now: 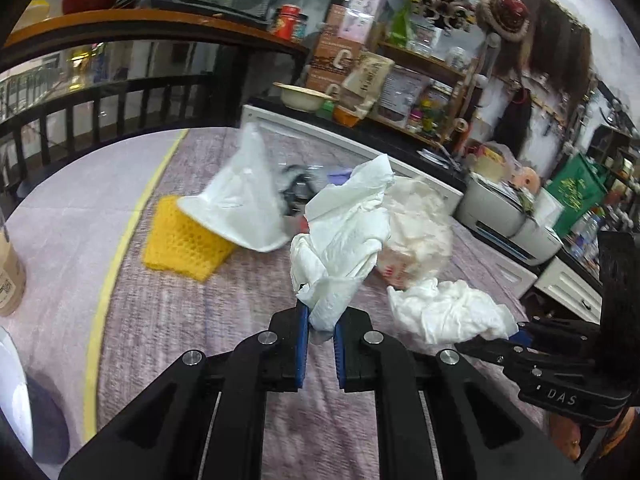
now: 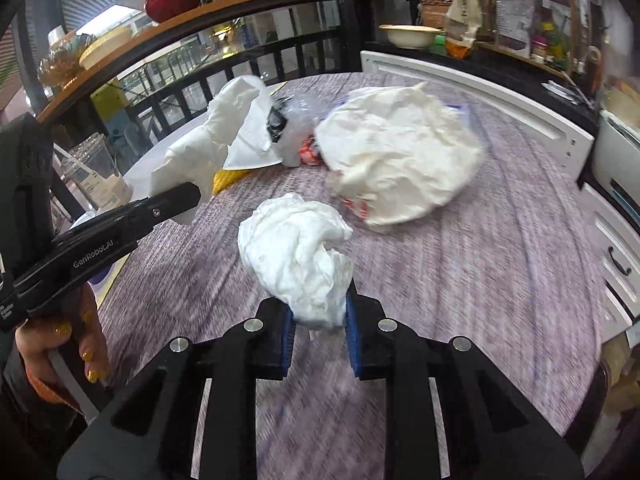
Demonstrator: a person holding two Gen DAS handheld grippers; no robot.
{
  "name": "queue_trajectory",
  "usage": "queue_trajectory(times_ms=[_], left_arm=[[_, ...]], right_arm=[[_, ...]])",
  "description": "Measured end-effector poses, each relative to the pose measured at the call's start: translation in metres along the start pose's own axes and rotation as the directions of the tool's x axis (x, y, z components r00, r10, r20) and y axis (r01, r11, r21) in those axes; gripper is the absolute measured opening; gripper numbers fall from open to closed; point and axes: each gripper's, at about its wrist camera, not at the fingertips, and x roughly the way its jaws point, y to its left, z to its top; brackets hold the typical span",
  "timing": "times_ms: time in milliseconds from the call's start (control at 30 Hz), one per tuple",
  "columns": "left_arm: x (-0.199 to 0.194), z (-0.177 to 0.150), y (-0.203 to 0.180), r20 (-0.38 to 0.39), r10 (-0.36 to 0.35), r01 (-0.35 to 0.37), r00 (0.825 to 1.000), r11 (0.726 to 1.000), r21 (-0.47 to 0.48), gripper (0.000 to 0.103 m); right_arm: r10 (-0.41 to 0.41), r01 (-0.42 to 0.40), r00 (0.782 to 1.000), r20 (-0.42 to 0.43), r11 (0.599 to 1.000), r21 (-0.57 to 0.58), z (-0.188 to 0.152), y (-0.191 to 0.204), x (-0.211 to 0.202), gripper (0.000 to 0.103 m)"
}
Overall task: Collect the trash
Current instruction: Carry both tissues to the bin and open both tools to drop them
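Note:
My left gripper [image 1: 321, 320] is shut on a crumpled white napkin [image 1: 344, 236] and holds it above the table; it also shows in the right wrist view [image 2: 192, 196] with its napkin [image 2: 208, 148]. My right gripper [image 2: 318, 312] is shut on a second crumpled white tissue [image 2: 296, 244]; it also shows in the left wrist view [image 1: 516, 330] with the tissue [image 1: 444, 312]. A yellow mesh basket [image 1: 180, 240] lined with a white bag [image 1: 244, 196] stands further back. A crumpled cream paper wrapper [image 2: 400, 152] lies on the table.
The table has a purple woven cloth [image 2: 480, 280]. A plastic cup with a straw [image 2: 98, 176] stands at the left edge. A brown bottle [image 1: 10, 276] is at the far left. White cabinets [image 2: 500, 100] and cluttered shelves [image 1: 420, 80] lie behind.

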Motion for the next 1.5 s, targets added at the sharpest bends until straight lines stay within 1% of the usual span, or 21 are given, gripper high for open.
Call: queue_trajectory(times_ms=[233,367,467,533,633,667,700,767,900,1000,1100,1133,1167,1200,1233,1267,1300,1333,1367,1433,1500], left_arm=[[-0.008,-0.011,-0.058,-0.036,-0.096,0.099,0.995,0.99,0.097,0.011],[-0.005,-0.021,-0.089,-0.079,-0.147,0.156,0.986,0.98,0.123,0.011],[-0.002,-0.029,-0.114,-0.106,-0.178,0.192,0.978,0.971,0.145,0.011],[0.0,-0.034,-0.132,-0.128,-0.201,0.219,0.971,0.963,0.155,0.011],[0.003,-0.042,-0.159,-0.152,-0.236,0.261,0.96,0.949,0.176,0.011],[0.004,-0.045,-0.169,-0.162,-0.252,0.28,0.954,0.943,0.18,0.011],[0.005,-0.047,-0.176,-0.17,-0.267,0.296,0.949,0.938,0.181,0.011],[0.009,-0.053,-0.195,-0.189,-0.295,0.33,0.937,0.924,0.191,0.011],[0.02,-0.066,-0.229,-0.244,-0.333,0.386,0.911,0.897,0.214,0.011],[0.031,-0.077,-0.251,-0.289,-0.344,0.414,0.893,0.879,0.235,0.011],[0.042,-0.089,-0.269,-0.34,-0.345,0.437,0.875,0.866,0.245,0.011],[0.047,-0.094,-0.274,-0.359,-0.342,0.442,0.869,0.863,0.247,0.011],[0.052,-0.097,-0.278,-0.376,-0.338,0.446,0.863,0.86,0.249,0.011],[0.057,-0.102,-0.282,-0.393,-0.334,0.449,0.857,0.858,0.25,0.011],[0.061,-0.105,-0.285,-0.405,-0.331,0.451,0.852,0.857,0.249,0.011],[0.066,-0.108,-0.289,-0.422,-0.328,0.455,0.845,0.855,0.248,0.011],[0.07,-0.112,-0.292,-0.437,-0.324,0.459,0.839,0.853,0.249,0.011],[0.074,-0.114,-0.295,-0.451,-0.319,0.461,0.834,0.851,0.251,0.011],[0.078,-0.117,-0.298,-0.465,-0.312,0.463,0.829,0.849,0.254,0.011],[0.086,-0.123,-0.304,-0.488,-0.301,0.464,0.819,0.848,0.255,0.011],[0.094,-0.13,-0.309,-0.514,-0.289,0.464,0.808,0.849,0.252,0.011]], right_arm=[[-0.073,0.066,0.995,0.067,0.992,0.103,-0.044,-0.042,-0.054,0.022],[-0.119,0.101,0.989,0.091,0.978,0.18,-0.07,-0.072,-0.08,0.022],[-0.173,0.143,0.98,0.102,0.958,0.248,-0.094,-0.098,-0.098,0.022],[-0.206,0.169,0.974,0.094,0.938,0.304,-0.107,-0.117,-0.106,0.022],[-0.264,0.213,0.962,0.076,0.893,0.396,-0.13,-0.149,-0.119,0.022],[-0.295,0.241,0.953,0.064,0.873,0.423,-0.137,-0.159,-0.123,0.022],[-0.352,0.297,0.935,0.039,0.841,0.453,-0.147,-0.172,-0.127,0.022],[-0.422,0.369,0.907,-0.006,0.787,0.494,-0.163,-0.191,-0.132,0.022],[-0.429,0.392,0.9,-0.076,0.72,0.573,-0.193,-0.224,-0.129,0.022],[-0.447,0.434,0.885,-0.134,0.681,0.59,-0.212,-0.237,-0.121,0.022],[-0.421,0.425,0.892,-0.162,0.663,0.616,-0.227,-0.247,-0.113,0.022],[-0.422,0.431,0.89,-0.17,0.66,0.616,-0.234,-0.25,-0.114,0.022],[-0.429,0.444,0.884,-0.183,0.654,0.612,-0.236,-0.25,-0.112,0.024],[-0.44,0.465,0.875,-0.203,0.643,0.609,-0.239,-0.253,-0.109,0.031],[-0.447,0.482,0.866,-0.223,0.629,0.61,-0.242,-0.255,-0.108,0.042],[-0.453,0.495,0.859,-0.239,0.616,0.613,-0.245,-0.257,-0.108,0.049],[-0.458,0.503,0.854,-0.246,0.606,0.616,-0.247,-0.259,-0.109,0.064],[-0.466,0.506,0.85,-0.245,0.597,0.622,-0.249,-0.26,-0.111,0.075],[-0.475,0.508,0.847,-0.239,0.591,0.627,-0.251,-0.261,-0.114,0.076],[-0.505,0.529,0.829,-0.238,0.573,0.627,-0.253,-0.262,-0.122,0.076],[-0.523,0.539,0.818,-0.239,0.552,0.636,-0.255,-0.266,-0.13,0.077]])
